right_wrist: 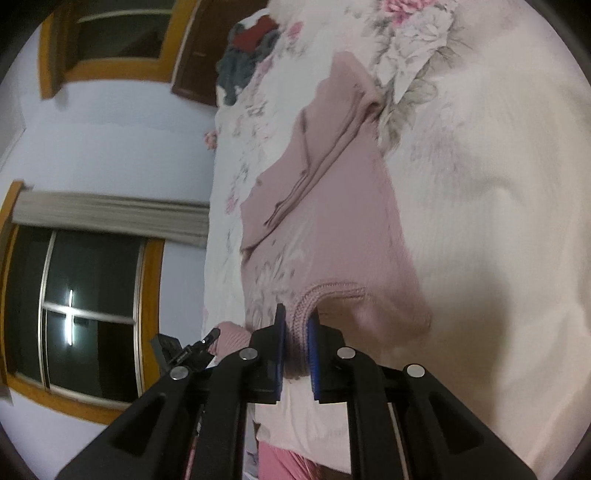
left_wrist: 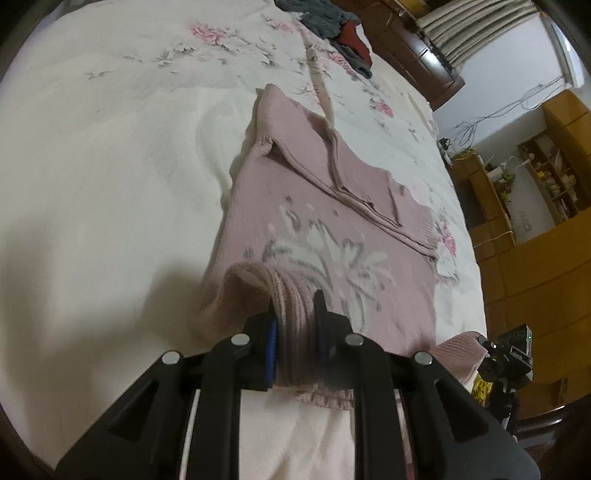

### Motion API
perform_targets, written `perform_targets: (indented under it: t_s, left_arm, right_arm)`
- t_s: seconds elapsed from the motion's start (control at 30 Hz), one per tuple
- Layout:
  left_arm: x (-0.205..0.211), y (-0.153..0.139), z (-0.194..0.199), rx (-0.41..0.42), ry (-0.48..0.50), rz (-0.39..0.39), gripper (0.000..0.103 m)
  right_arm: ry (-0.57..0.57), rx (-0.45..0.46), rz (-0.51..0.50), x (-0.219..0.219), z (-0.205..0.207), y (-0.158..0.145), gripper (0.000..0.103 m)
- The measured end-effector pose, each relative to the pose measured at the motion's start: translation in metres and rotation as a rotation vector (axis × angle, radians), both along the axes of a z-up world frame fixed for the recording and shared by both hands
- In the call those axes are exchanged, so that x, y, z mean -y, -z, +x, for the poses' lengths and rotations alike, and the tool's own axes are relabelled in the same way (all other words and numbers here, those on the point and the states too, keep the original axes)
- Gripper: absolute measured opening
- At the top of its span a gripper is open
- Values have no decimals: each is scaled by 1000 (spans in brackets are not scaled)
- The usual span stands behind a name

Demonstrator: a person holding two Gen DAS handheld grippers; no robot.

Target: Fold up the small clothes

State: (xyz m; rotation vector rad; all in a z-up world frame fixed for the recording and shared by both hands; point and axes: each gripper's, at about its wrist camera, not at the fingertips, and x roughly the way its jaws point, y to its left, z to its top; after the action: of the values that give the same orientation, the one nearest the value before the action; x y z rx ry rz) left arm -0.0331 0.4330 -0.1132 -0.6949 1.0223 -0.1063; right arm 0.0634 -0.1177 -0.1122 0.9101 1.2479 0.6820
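Observation:
A small dusty-pink knit sweater [left_wrist: 314, 206] with a white and grey flower pattern lies on the floral bedspread [left_wrist: 110, 147], its sleeves folded across the upper body. My left gripper [left_wrist: 293, 314] is shut on the ribbed hem at one near corner, lifted into a loop. In the right wrist view the same sweater [right_wrist: 332, 192] stretches away from me, and my right gripper [right_wrist: 295, 325] is shut on the ribbed hem at the other near corner. Each gripper shows small at the edge of the other's view.
A heap of dark grey and red clothes [left_wrist: 332, 26] lies at the far end of the bed. Wooden shelves and cabinets [left_wrist: 535, 206] stand beyond the bed's right edge. A dark window [right_wrist: 85, 314] and wall lie left of the bed in the right wrist view.

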Motion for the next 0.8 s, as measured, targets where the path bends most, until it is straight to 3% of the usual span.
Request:
perform_targets:
  t_s: [0.23, 0.43, 0.53, 0.6, 0.63, 0.7, 0.8]
  left_arm:
    - [-18, 34, 52, -73, -56, -24, 18]
    - [-28, 51, 75, -109, -76, -59, 24]
    - [-36, 50, 76, -108, -96, -103, 34]
    - [-43, 45, 73, -105, -117, -87, 49]
    - [-48, 41, 69, -99, -136, -67, 61]
    - [-59, 34, 62, -77, -162, -73, 62]
    - [-68, 24, 55, -60, -162, -40, 63]
  right_arm:
    - [35, -91, -36, -5, 52, 31, 11]
    - [25, -138, -78, -13, 78, 54, 12]
    - [10, -142, -102, -11, 84, 56, 19]
    - [9, -129, -98, -8, 85, 53, 26]
    - [18, -103, -122, -3, 86, 48, 35]
    - [30, -63, -168, 6, 86, 38, 44]
    - [13, -12, -198, 14, 84, 26, 44]
